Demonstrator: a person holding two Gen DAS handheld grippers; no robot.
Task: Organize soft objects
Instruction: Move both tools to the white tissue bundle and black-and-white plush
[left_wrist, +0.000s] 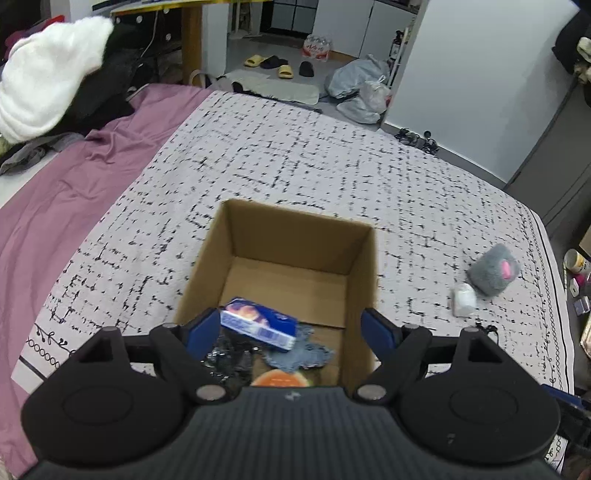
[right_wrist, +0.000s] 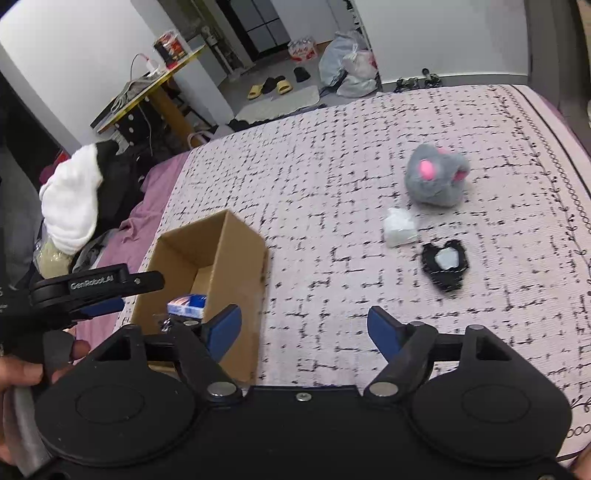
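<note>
An open cardboard box (left_wrist: 295, 236) stands on the patterned bed cover; it also shows in the right wrist view (right_wrist: 236, 254). Inside lie a blue tissue pack (left_wrist: 258, 323), a blue doily (left_wrist: 303, 350), a dark shiny item (left_wrist: 229, 358) and an orange-red piece (left_wrist: 279, 378). My left gripper (left_wrist: 291, 328) is open and empty just above the box's near side. My right gripper (right_wrist: 304, 325) is open and empty over the cover, right of the box. A grey plush with pink spots (right_wrist: 436, 177), a white packet (right_wrist: 400, 227) and a black item with a pale centre (right_wrist: 445, 264) lie beyond it.
The purple sheet (left_wrist: 55, 206) lies left of the cover, with a white and black clothes pile (left_wrist: 48, 74) beyond. The bed's far edge drops to a floor with slippers (left_wrist: 275, 64) and plastic bags (left_wrist: 358, 88). My left gripper shows from the side in the right wrist view (right_wrist: 96, 286).
</note>
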